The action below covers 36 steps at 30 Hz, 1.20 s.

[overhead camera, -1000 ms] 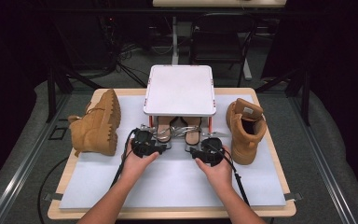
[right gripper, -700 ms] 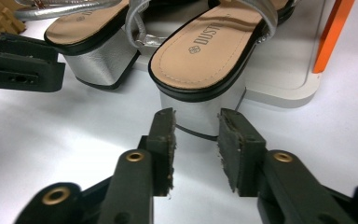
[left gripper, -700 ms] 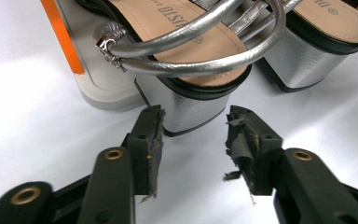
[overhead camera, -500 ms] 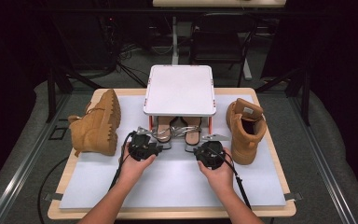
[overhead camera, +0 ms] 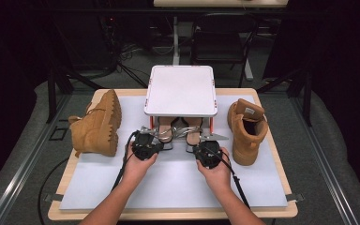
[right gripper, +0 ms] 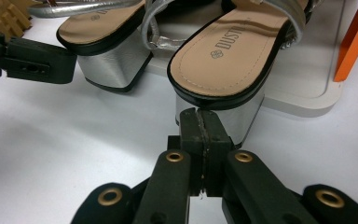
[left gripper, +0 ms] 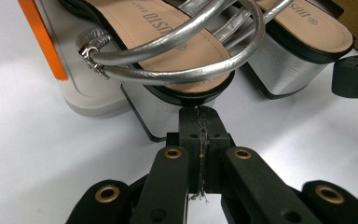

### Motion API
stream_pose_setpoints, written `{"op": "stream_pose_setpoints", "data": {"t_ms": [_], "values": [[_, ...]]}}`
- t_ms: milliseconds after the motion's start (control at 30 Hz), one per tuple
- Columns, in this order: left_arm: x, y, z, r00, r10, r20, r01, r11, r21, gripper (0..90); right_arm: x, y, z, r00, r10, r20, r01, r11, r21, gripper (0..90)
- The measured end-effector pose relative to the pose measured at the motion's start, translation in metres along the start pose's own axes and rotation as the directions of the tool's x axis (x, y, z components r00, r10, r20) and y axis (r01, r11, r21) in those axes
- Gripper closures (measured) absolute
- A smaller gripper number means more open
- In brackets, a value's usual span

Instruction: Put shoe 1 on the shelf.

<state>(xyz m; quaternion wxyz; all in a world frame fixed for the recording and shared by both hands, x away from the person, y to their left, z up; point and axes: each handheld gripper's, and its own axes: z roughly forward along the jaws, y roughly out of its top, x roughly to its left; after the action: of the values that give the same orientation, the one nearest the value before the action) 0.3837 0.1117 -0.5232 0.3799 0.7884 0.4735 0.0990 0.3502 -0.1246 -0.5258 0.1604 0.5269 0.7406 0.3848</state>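
Silver block-heel strappy sandals [overhead camera: 178,131], paired under white square-topped stand [overhead camera: 181,90] at tabletop's far-centre, heels sticking out toward near edge. Left gripper [left gripper: 200,116] jaws fully closed, empty, tip right at left sandal's heel [left gripper: 168,105]. Right gripper [right gripper: 201,122] likewise closed on nothing, nosing right sandal's heel [right gripper: 226,109]. Long axes in line with jaws; likely straight pushes inward.

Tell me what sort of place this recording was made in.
Probably a lab or studio set up for recording: a wooden table under a white mat, dark surroundings with cables on the floor, and an office chair behind.
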Motion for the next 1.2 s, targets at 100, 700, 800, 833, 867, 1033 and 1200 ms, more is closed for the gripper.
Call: {"op": "stream_pose_setpoints", "data": {"t_ms": [100, 700, 800, 833, 867, 1033, 1200], "values": [[0.000, 0.001, 0.000, 1.0000, 0.001, 0.001, -0.001, 1.0000, 0.007, 89.9, 0.001, 0.000, 0.000, 1.0000, 0.000, 0.002, 0.000, 1.000, -0.001, 90.0], [0.002, 0.015, 0.006, 0.9987, 0.004, -0.052, -0.004, 0.9999, -0.014, 90.0, -0.001, 0.018, 0.008, 0.9970, -0.020, 0.074, 0.022, 1.000, -0.016, 90.0], [0.003, 0.018, 0.010, 0.9984, 0.004, -0.056, -0.005, 0.9998, -0.018, 90.0, -0.003, 0.022, 0.013, 0.9970, -0.013, 0.077, 0.014, 1.000, -0.021, 90.0], [0.003, 0.018, 0.010, 0.9984, 0.001, -0.057, -0.003, 0.9998, -0.020, 90.0, -0.003, 0.023, 0.014, 0.9968, -0.016, 0.078, 0.018, 1.000, -0.018, 90.0], [0.003, 0.018, 0.010, 0.9984, 0.001, -0.057, -0.003, 0.9998, -0.020, 90.0, -0.003, 0.023, 0.014, 0.9968, -0.016, 0.078, 0.018, 1.000, -0.018, 90.0], [0.004, 0.020, 0.015, 0.9981, 0.012, -0.060, -0.014, 0.9996, -0.023, 90.0, -0.006, 0.028, 0.022, 0.9956, -0.022, 0.091, 0.024, 1.000, -0.013, 90.0], [0.005, 0.021, 0.019, 0.9973, 0.007, -0.073, -0.009, 0.9995, -0.031, 90.0, -0.010, 0.029, 0.028, 0.9945, -0.018, 0.104, 0.019, 1.000, -0.006, 90.0]]}}
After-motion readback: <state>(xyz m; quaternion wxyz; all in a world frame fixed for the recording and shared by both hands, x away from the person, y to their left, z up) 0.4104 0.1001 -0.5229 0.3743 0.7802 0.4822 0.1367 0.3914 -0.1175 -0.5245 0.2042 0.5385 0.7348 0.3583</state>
